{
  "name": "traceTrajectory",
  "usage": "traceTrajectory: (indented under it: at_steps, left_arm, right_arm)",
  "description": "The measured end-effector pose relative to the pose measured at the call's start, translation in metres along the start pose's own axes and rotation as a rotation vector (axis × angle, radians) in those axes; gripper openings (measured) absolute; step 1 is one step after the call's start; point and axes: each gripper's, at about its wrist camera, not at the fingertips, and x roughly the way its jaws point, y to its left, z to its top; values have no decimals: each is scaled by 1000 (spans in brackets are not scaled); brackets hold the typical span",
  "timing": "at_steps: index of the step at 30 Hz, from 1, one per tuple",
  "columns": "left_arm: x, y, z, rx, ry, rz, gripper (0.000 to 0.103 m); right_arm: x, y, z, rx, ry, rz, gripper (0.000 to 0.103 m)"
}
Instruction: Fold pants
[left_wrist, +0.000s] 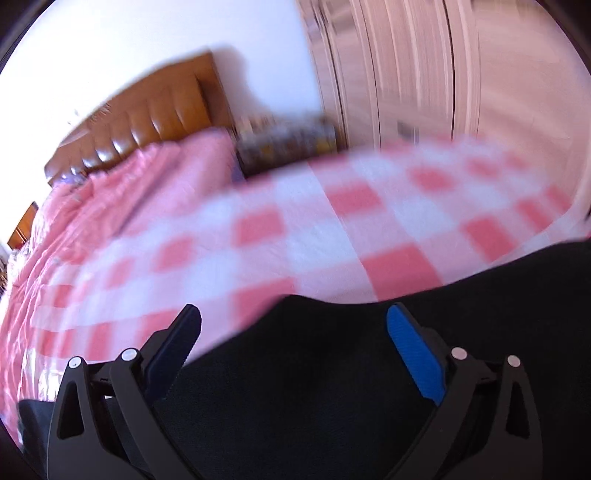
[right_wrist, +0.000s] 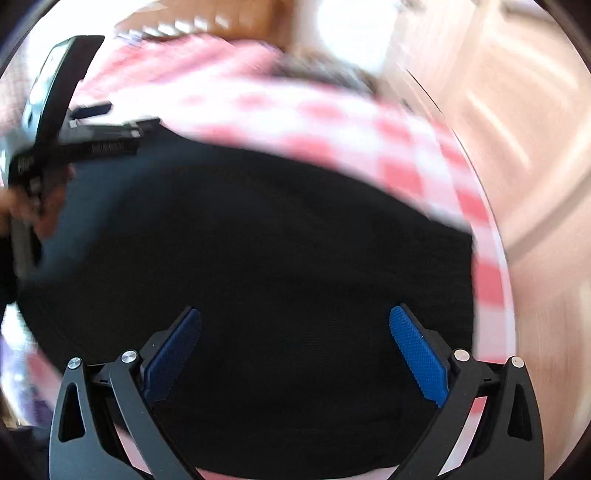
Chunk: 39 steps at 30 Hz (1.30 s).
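Left wrist view shows the left gripper (left_wrist: 293, 354) with its jaws spread wide and nothing between them, over the edge of the black pants (left_wrist: 369, 387). The pants lie on a bed (left_wrist: 332, 229) with a pink and white checked cover, and a brown headboard (left_wrist: 155, 110) stands behind. Right wrist view shows the right gripper (right_wrist: 295, 354) also spread wide and empty, above the pants (right_wrist: 277, 240). Both pictures are blurred.
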Motion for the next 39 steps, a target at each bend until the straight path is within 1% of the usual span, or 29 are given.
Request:
traceTrajectory:
  at_steps: [1,2,4,6,7,9,11,12,13,14,15,16,18,20,21,22,24,25,26,27,29,30,31,32,33,35,36,38,39]
  left_arm:
    - [-28,31,-9,-61,-28,-13,101]
    - [-42,56,-20,-108,-27,-13,101]
    - [-58,116,-52,-206,30,35,101]
    - [-62,172,-86,-284,105,140,101]
    - [-62,207,-107,-346,162,206,101]
    - [-65,255,-137,-455,219,249,101]
    - [-64,290,-164,-514,263,282,101]
    - [-63,298,-173,-529,282,291,101]
    - [-59,309,-188,-548,317,299,101]
    - [-62,313,-200,-561,314,289,102]
    - [-66,317,-209,-579,273,255,102]
    - [-70,320,-215,-573,260,252,102]
    - [-74,320,-220,-548,259,262,102]
    - [-80,323,-216,-551,292,285,102]
    - [-83,324,-209,-558,290,295,101]
    - [-87,326,-201,-560,262,297,101]
    - [-85,333,-180,-554,194,288,101]
    - [-76,337,-172,-550,198,297,101]
    - [-65,342,-165,-546,210,307,101]
    - [-45,353,-161,-550,247,302,101]
    - [-20,371,-166,-582,313,315,102]
    - [-14,380,-172,-616,317,294,102]
    - [-15,391,-179,-676,299,237,102]
    - [-17,394,-182,-684,288,230,102]
    - [-20,393,-182,-668,280,237,102]
    - [-29,385,-182,-603,271,285,102]
    - [-42,381,-182,-585,252,332,101]
    - [-78,376,-185,-583,146,364,101]
    - [-100,377,-191,-607,86,381,101]
  right_arm:
    - [-10,24,14,-51,-41,76,98]
    - [-13,41,23,-90,-52,125,98]
    - [-8,95,47,-233,-47,242,98]
    - [4,148,70,-361,-65,297,98]
    - [18,185,86,-436,-71,329,98]
    - [39,225,105,-474,-62,362,98]
    - [68,265,123,-517,-20,406,98]
    - [86,282,129,-538,13,386,98]
    - [100,286,132,-527,49,369,98]
    - [109,285,130,-512,80,362,99]
    - [108,280,126,-500,51,390,98]
    - [109,271,125,-512,38,389,98]
    - [107,259,122,-516,54,368,98]
    - [106,252,122,-486,89,312,98]
    - [105,249,127,-468,83,268,98]
    - [102,258,133,-460,62,256,98]
    - [96,274,143,-456,19,308,98]
    - [97,290,151,-459,8,355,98]
    - [99,306,157,-465,3,393,98]
    - [100,322,161,-476,-1,430,98]
    - [107,359,163,-522,6,518,98]
    - [112,368,163,-541,16,502,98]
    - [122,375,160,-559,34,447,98]
    - [126,376,158,-575,21,422,99]
    - [126,372,153,-596,-22,428,99]
    - [127,368,155,-577,-25,441,98]
    - [128,368,158,-569,-20,424,98]
    - [122,366,160,-534,-14,354,98]
    - [117,366,159,-515,-24,326,98]
